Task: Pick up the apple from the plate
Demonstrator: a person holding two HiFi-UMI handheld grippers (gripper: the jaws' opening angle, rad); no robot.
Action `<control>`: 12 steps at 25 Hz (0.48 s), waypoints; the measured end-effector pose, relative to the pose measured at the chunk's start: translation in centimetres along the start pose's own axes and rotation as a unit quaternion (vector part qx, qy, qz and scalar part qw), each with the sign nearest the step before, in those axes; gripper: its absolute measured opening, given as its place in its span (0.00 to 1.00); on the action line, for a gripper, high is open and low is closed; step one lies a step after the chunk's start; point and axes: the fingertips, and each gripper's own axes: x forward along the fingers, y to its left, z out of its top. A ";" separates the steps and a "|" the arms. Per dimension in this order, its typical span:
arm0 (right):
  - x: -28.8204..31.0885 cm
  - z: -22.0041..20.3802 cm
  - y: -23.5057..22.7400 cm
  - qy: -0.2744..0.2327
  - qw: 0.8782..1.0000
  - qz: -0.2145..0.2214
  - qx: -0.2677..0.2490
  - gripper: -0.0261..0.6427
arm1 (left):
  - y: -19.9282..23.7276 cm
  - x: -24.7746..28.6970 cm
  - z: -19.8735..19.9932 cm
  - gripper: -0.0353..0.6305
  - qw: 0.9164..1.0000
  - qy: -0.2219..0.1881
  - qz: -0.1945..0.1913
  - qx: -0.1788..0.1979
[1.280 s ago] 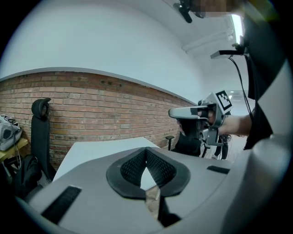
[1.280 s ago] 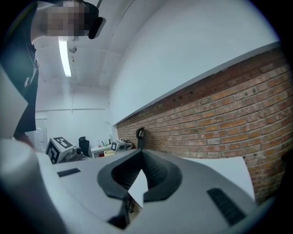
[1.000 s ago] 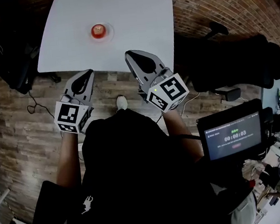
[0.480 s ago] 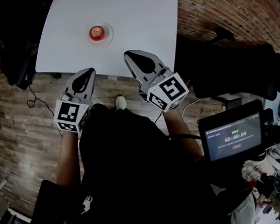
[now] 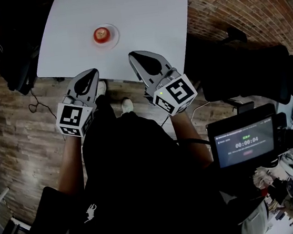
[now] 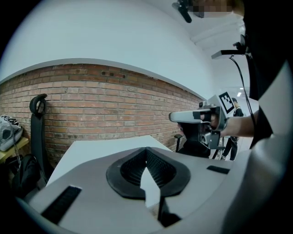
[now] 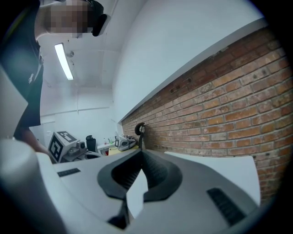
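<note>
The apple (image 5: 103, 34) is seen on the plate (image 5: 115, 37), well ahead of and between the left gripper (image 5: 91, 74) and right gripper (image 5: 134, 55). Both are held closed and empty, and neither is clearly nearer.

Apple (image 5: 103, 34) on plate (image 5: 116, 37) on table (image 5: 145, 18) — chair (image 5: 246, 64) at right

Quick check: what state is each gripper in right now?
Left gripper: closed, holding nothing.
Right gripper: closed, holding nothing.
</note>
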 end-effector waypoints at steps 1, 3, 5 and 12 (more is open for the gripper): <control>0.4 0.0 -0.1 0.000 1.000 -0.003 0.000 0.04 | 0.4 0.3 0.1 0.06 1.000 -0.002 -0.004 0.002; 1.1 0.1 -0.4 -0.001 1.000 -0.012 -0.001 0.05 | 1.1 0.9 0.3 0.06 1.000 -0.003 -0.014 0.006; 1.7 0.3 -0.9 -0.002 1.000 -0.023 -0.001 0.04 | 1.8 1.6 0.5 0.06 1.000 -0.001 -0.025 0.010; 3.3 0.8 -1.7 -0.004 0.998 -0.057 -0.001 0.05 | 4.1 3.5 1.1 0.06 0.998 -0.002 -0.061 0.024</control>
